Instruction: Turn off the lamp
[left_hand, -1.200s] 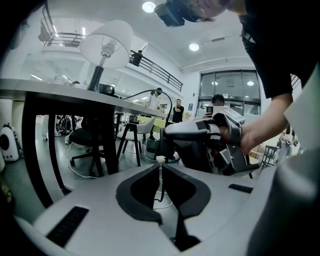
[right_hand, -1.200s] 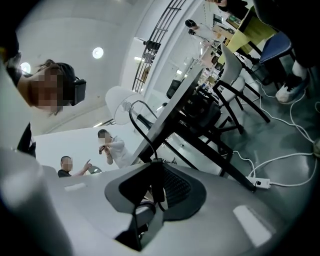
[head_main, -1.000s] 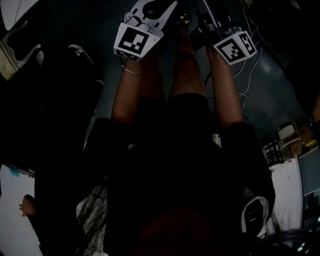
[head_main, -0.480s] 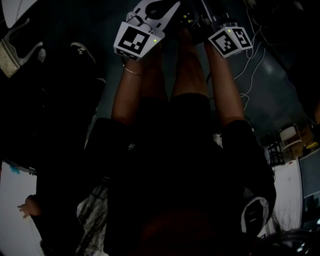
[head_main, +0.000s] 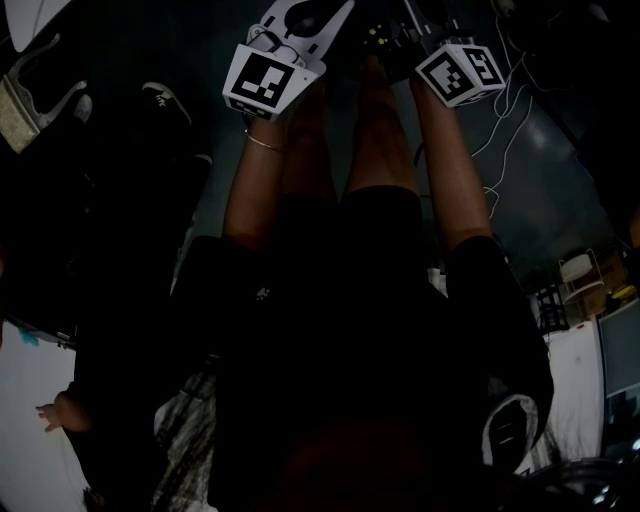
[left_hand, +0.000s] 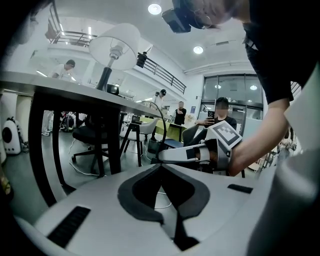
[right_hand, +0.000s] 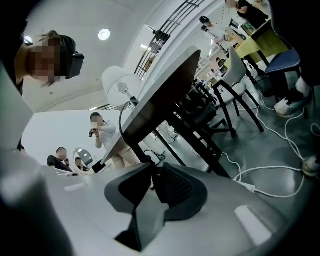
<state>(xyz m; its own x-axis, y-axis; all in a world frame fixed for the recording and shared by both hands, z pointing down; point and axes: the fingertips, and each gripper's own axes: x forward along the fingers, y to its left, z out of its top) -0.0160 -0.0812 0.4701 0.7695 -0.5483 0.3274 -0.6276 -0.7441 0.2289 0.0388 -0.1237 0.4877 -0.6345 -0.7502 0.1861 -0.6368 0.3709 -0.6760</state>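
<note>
A lamp (left_hand: 114, 45) with a white shade stands on a dark-edged table (left_hand: 75, 91), up and to the left in the left gripper view; the right gripper view has the lamp (right_hand: 120, 82) above the tilted table (right_hand: 160, 95). Its thin cord (left_hand: 164, 125) arcs down off the table. My left gripper (left_hand: 161, 167) is shut and holds nothing, below table height. My right gripper (right_hand: 154, 169) has its jaws together; its tips (left_hand: 161, 159) lie by the cord's lower end, and contact cannot be made out. In the dark head view both marker cubes (head_main: 262, 80) (head_main: 460, 72) sit at the top.
Black table legs (left_hand: 40, 150) and an office chair (left_hand: 90, 135) stand ahead of the left gripper. White cables (right_hand: 280, 185) and a power strip (right_hand: 247, 186) lie on the grey floor. Chairs (right_hand: 240, 85) and several people are further back. Shoes (head_main: 165, 105) lie at the left.
The right gripper's marker cube has shifted toward the top edge of the head view and rolled a little. The left gripper has hardly moved.
</note>
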